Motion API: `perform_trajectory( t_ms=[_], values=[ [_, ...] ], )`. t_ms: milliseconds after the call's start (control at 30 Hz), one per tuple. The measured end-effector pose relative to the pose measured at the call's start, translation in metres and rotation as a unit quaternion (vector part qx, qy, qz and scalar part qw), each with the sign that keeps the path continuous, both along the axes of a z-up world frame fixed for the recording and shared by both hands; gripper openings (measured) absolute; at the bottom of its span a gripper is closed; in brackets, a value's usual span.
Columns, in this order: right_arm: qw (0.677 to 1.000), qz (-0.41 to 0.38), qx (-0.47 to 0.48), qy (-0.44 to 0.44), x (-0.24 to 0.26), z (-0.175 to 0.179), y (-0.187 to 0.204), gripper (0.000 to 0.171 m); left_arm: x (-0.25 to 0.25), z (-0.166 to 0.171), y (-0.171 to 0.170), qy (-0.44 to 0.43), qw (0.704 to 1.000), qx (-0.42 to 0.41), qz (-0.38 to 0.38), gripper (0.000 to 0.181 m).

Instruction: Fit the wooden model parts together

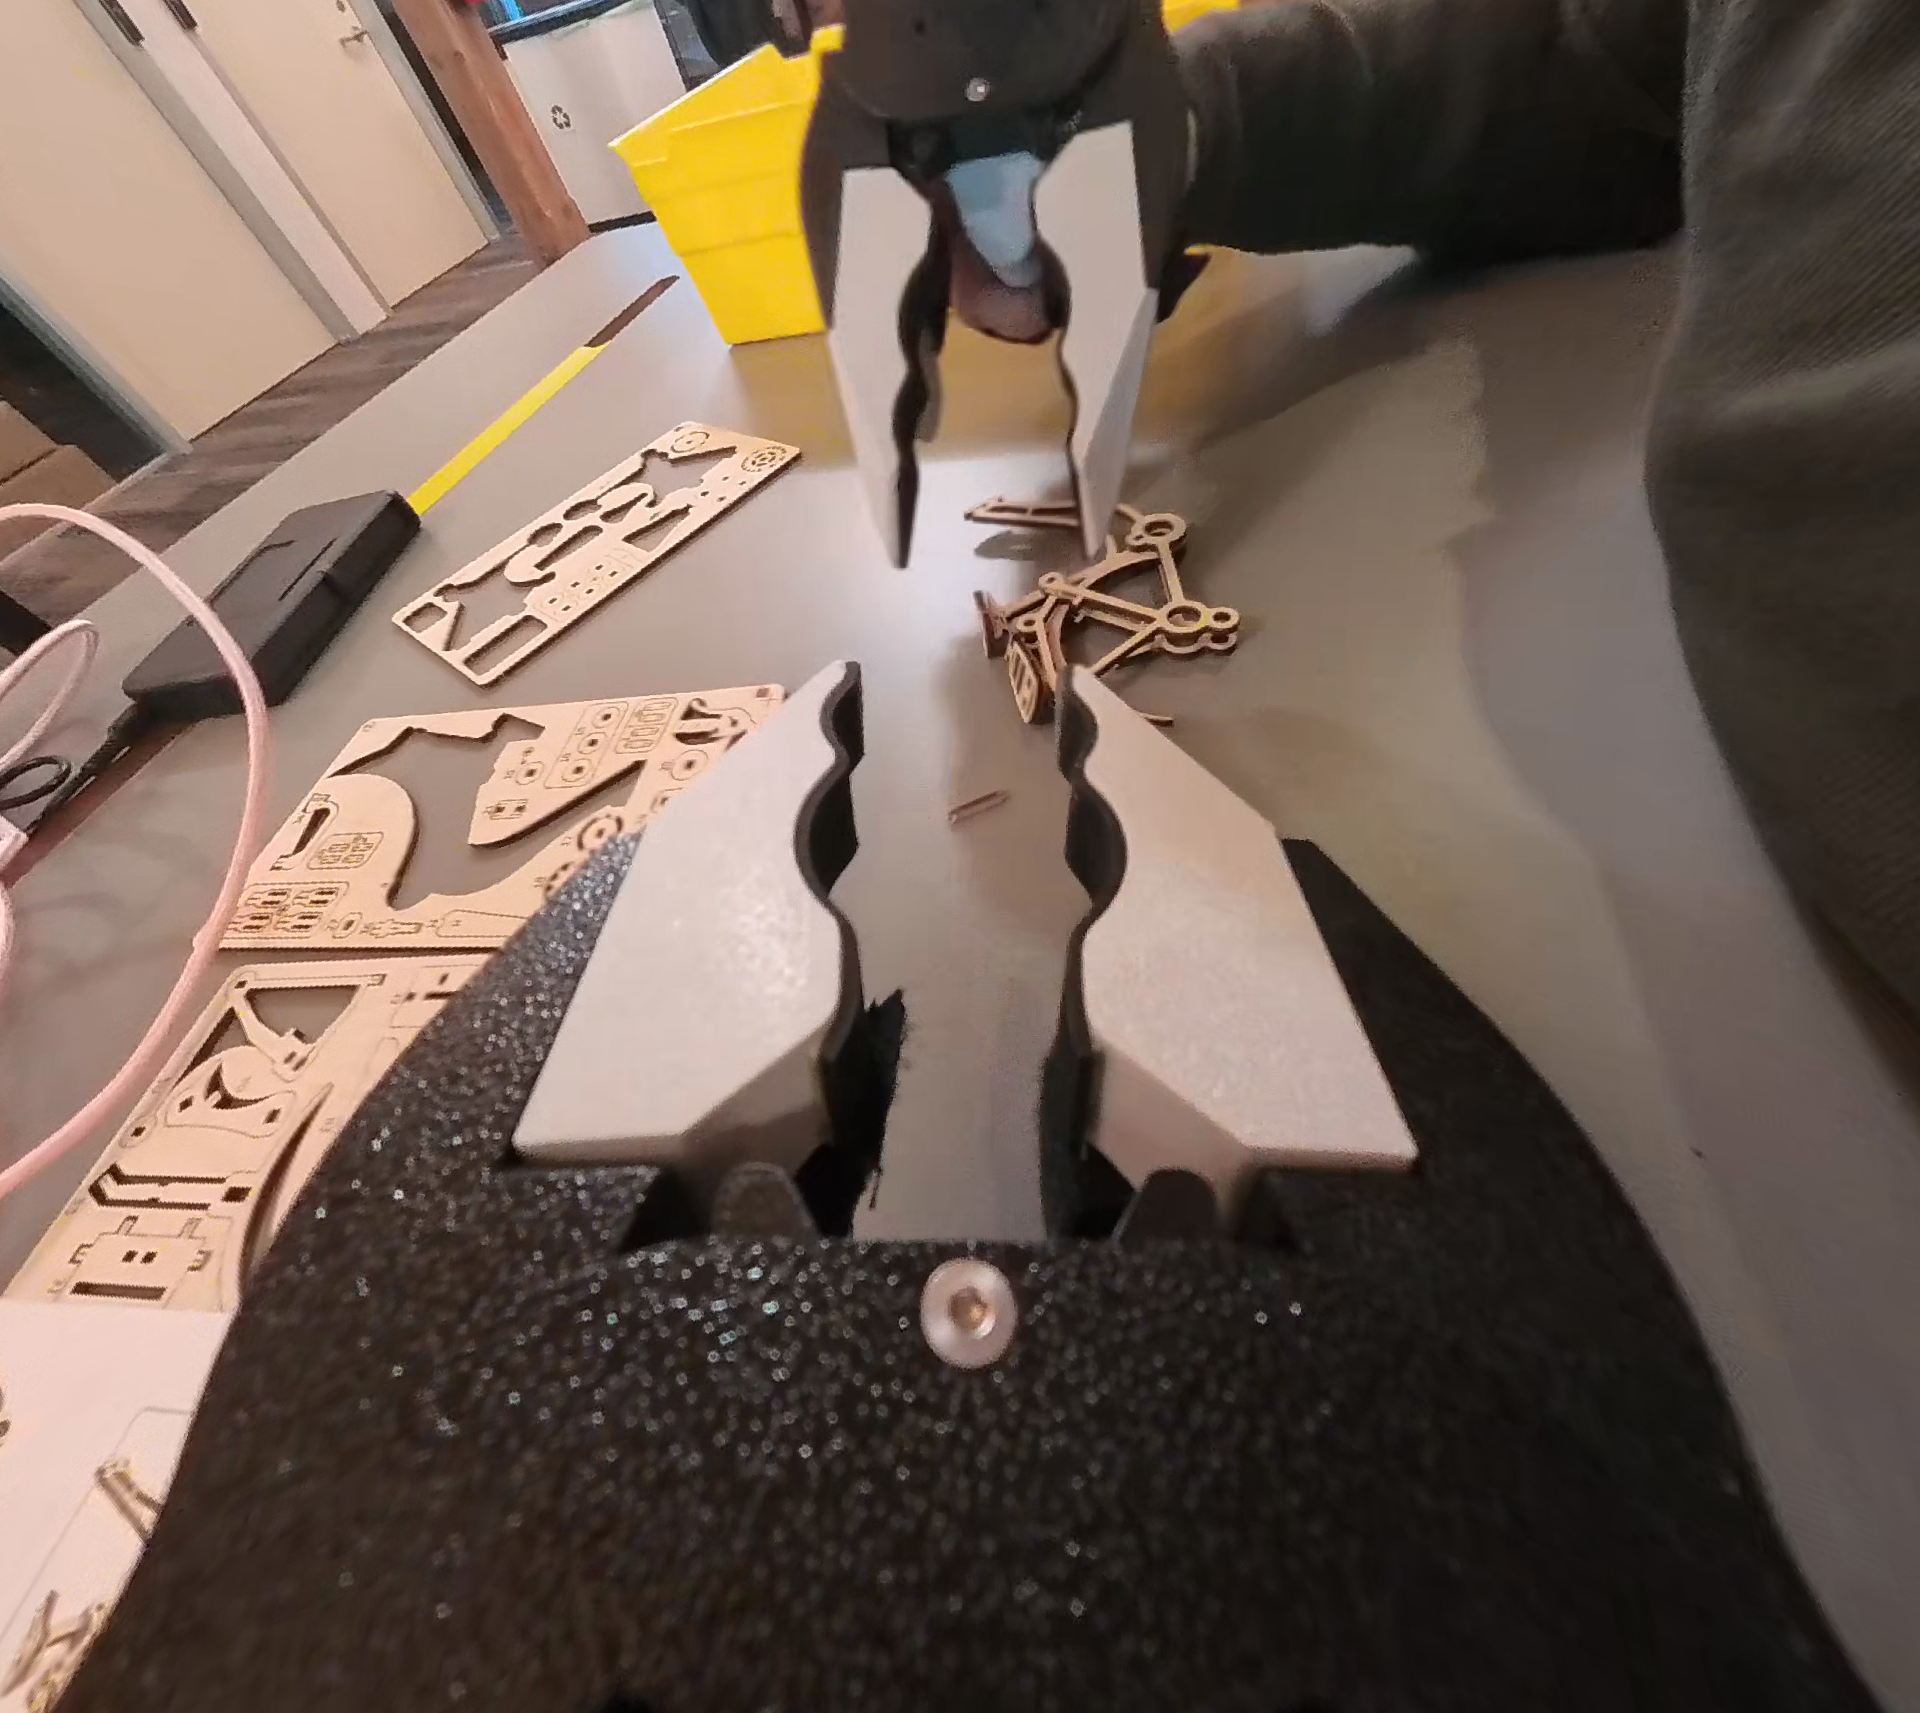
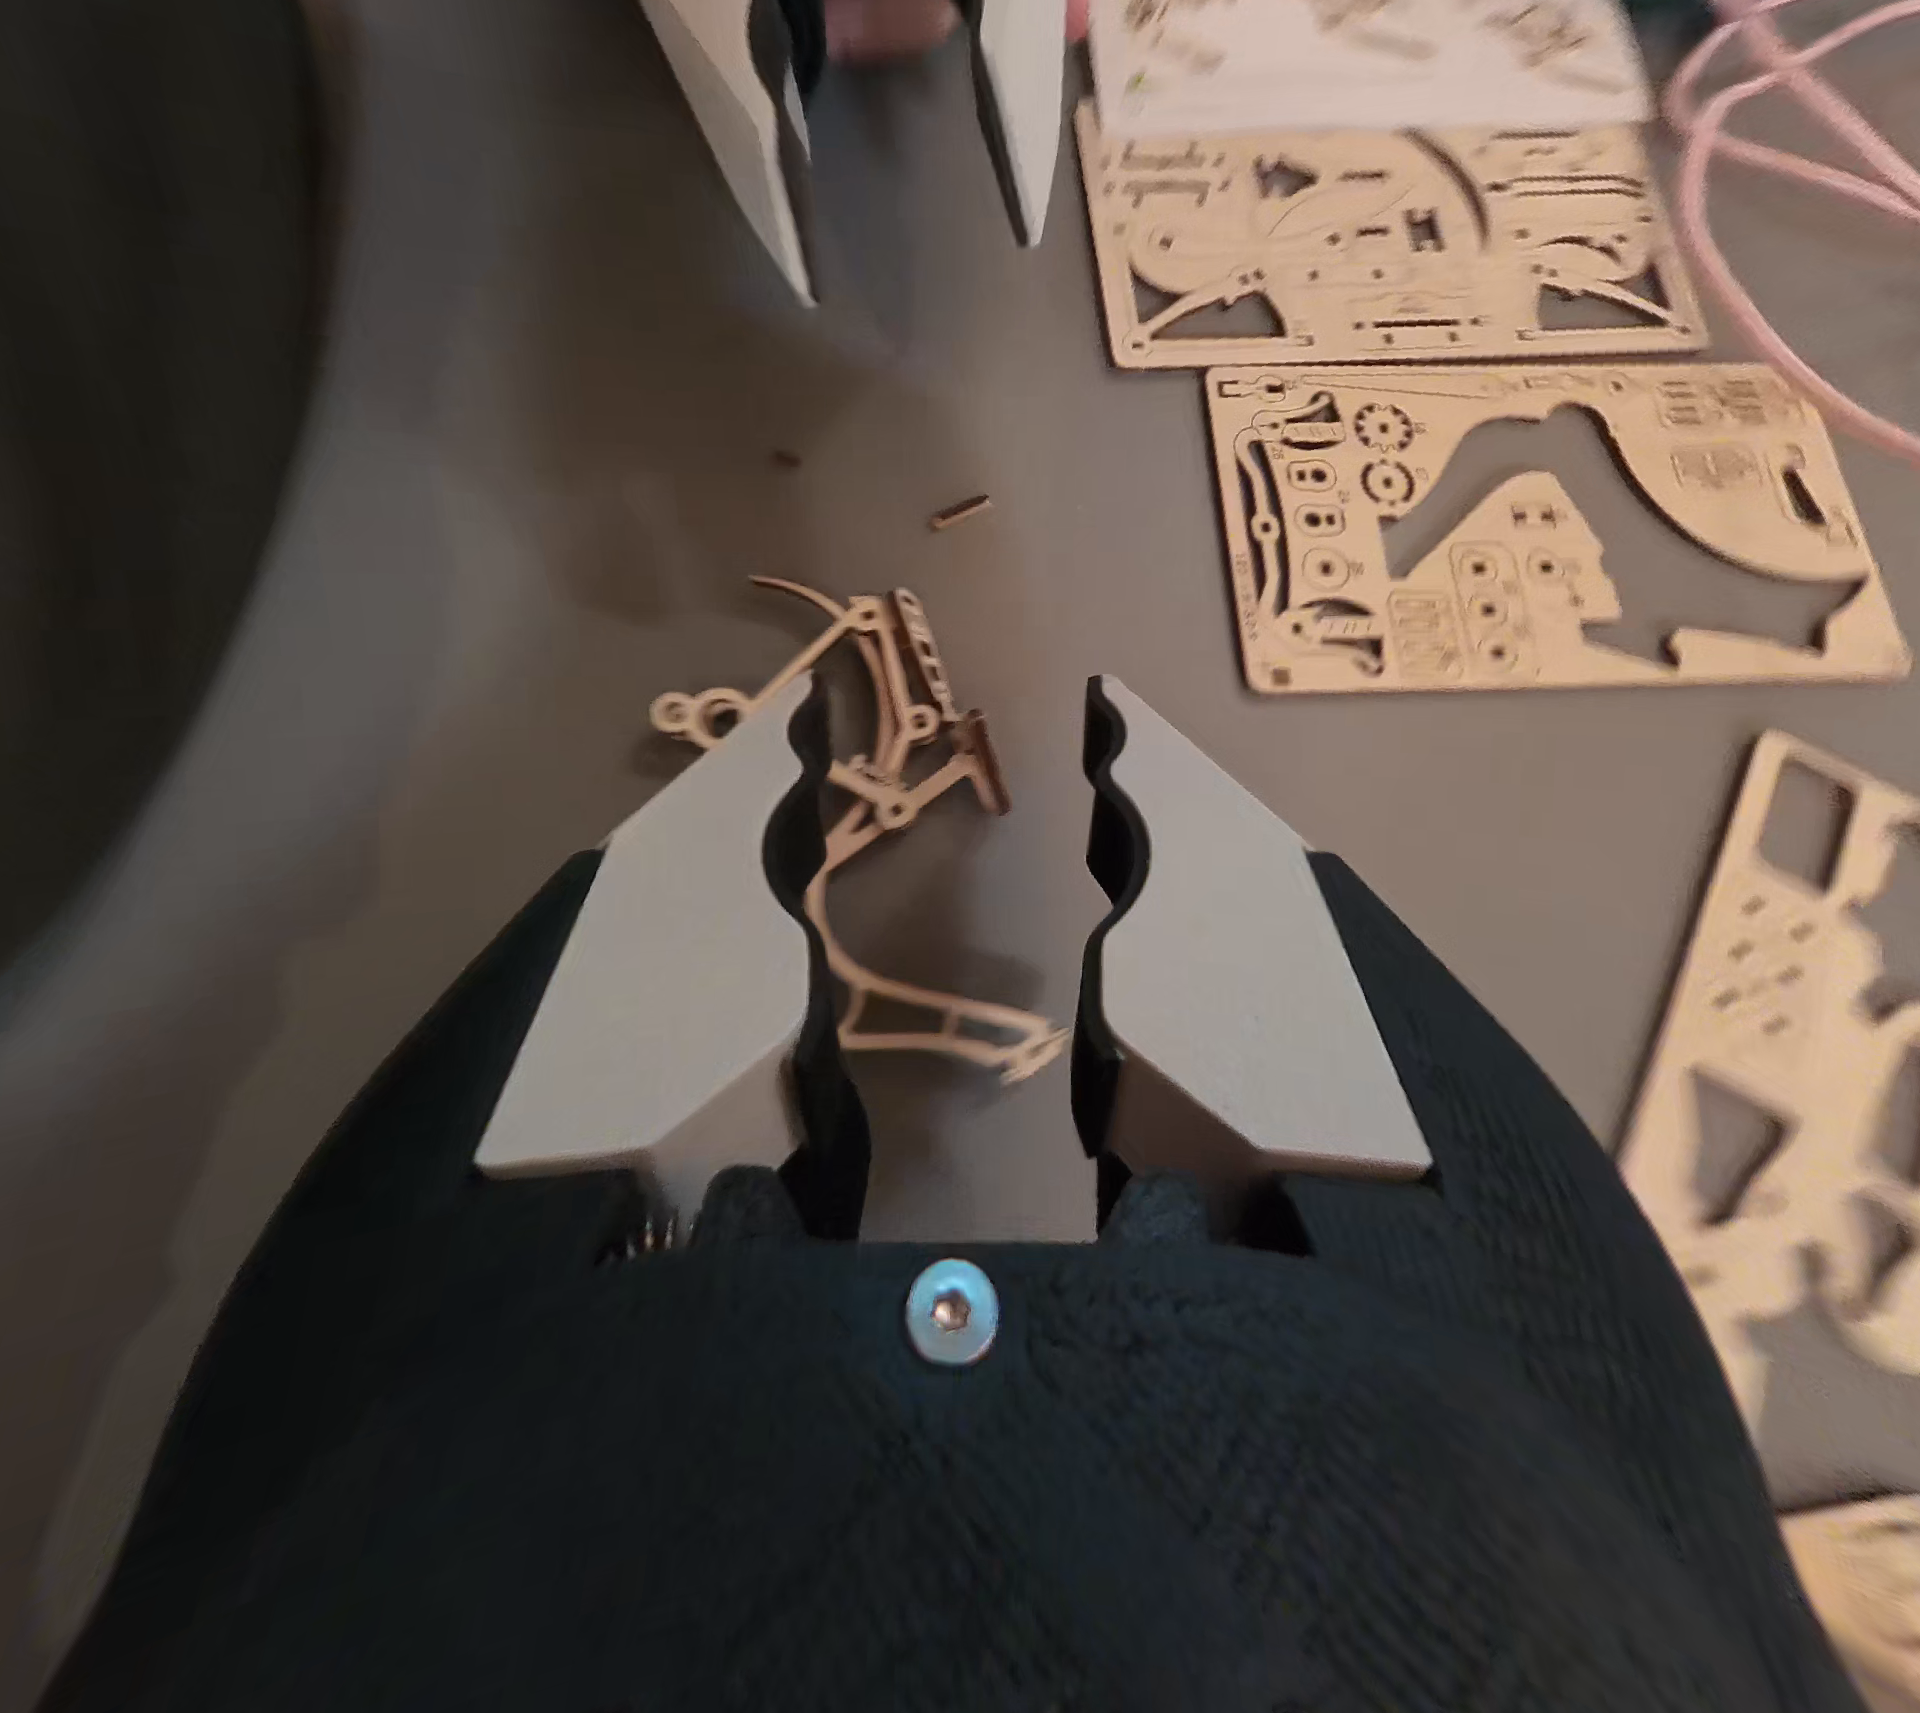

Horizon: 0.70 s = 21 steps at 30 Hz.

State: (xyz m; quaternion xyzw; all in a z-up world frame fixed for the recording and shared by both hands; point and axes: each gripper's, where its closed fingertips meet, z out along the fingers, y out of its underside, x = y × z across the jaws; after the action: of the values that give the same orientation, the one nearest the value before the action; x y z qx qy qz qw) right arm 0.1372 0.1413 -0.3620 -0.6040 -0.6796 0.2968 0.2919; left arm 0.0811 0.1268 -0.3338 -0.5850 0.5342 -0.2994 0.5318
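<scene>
Both our grippers, left [image 1: 961,707] and right [image 2: 951,718], hang spread and empty over the tan laser-cut wooden model assembly [image 2: 894,780] on the grey table [image 2: 520,624].

A grey table [image 1: 1351,520] fills the lower half of the left wrist view. At 11 o'clock stand cream wall panels [image 1: 156,157] and a pale door [image 1: 364,53] with a lever handle, over dark wood-plank floor [image 1: 260,416]. A brown wooden post [image 1: 457,63] rises near 12 o'clock, with a white cabinet [image 1: 592,125] and dim glazing behind it.
</scene>
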Motion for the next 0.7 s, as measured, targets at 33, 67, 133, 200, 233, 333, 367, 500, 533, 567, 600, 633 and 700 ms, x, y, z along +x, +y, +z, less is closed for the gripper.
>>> perform_trajectory(
  t_ms=[33, 67, 133, 200, 233, 333, 367, 500, 533, 567, 600, 633, 700],
  values=[
    [0.999, -0.012, -0.01, 0.028, 0.003, 0.003, -0.003, 0.047, 0.0, 0.002, 0.001, -0.005, 1.0, 0.004, 0.001, 0.034],
    [0.998, -0.027, -0.013, 0.057, 0.007, 0.005, -0.004, 0.047, -0.001, 0.003, 0.001, -0.009, 1.0, 0.008, 0.001, 0.034],
    [0.992, -0.062, 0.012, 0.106, 0.016, 0.011, -0.004, 0.047, -0.001, 0.004, 0.002, -0.012, 1.0, 0.009, 0.0, 0.034],
    [0.986, -0.091, 0.043, 0.13, 0.027, 0.014, -0.005, 0.047, 0.0, 0.003, 0.002, -0.009, 1.0, 0.009, -0.001, 0.034],
    [0.984, -0.098, 0.056, 0.136, 0.031, 0.014, -0.007, 0.047, 0.0, 0.002, 0.001, -0.006, 1.0, 0.011, -0.002, 0.034],
    [0.99, -0.083, 0.043, 0.105, 0.034, 0.0, -0.021, 0.047, 0.002, -0.002, 0.0, 0.01, 1.0, 0.018, -0.006, 0.034],
    [0.994, -0.066, 0.028, 0.082, 0.034, -0.008, -0.028, 0.048, 0.003, -0.004, -0.001, 0.017, 1.0, 0.02, -0.008, 0.033],
    [0.999, -0.041, 0.009, 0.021, 0.033, -0.025, -0.038, 0.048, 0.007, -0.016, -0.001, 0.054, 0.998, 0.004, -0.012, 0.03],
    [0.999, -0.048, 0.015, 0.02, 0.033, -0.025, -0.035, 0.047, 0.009, -0.018, 0.0, 0.061, 0.998, -0.008, -0.015, 0.03],
    [0.998, -0.054, 0.015, 0.018, 0.033, -0.025, -0.033, 0.048, 0.013, -0.02, -0.003, 0.063, 0.997, -0.024, -0.027, 0.028],
    [0.998, -0.06, 0.01, 0.017, 0.033, -0.025, -0.032, 0.047, 0.017, -0.02, -0.006, 0.062, 0.996, -0.043, -0.041, 0.026],
    [0.998, -0.065, 0.002, 0.015, 0.034, -0.026, -0.031, 0.047, 0.021, -0.02, -0.008, 0.062, 0.995, -0.058, -0.05, 0.025],
    [0.998, -0.069, -0.007, 0.008, 0.033, -0.029, -0.031, 0.045, 0.027, -0.025, -0.008, 0.073, 0.992, -0.078, -0.062, 0.021]
  ],
)
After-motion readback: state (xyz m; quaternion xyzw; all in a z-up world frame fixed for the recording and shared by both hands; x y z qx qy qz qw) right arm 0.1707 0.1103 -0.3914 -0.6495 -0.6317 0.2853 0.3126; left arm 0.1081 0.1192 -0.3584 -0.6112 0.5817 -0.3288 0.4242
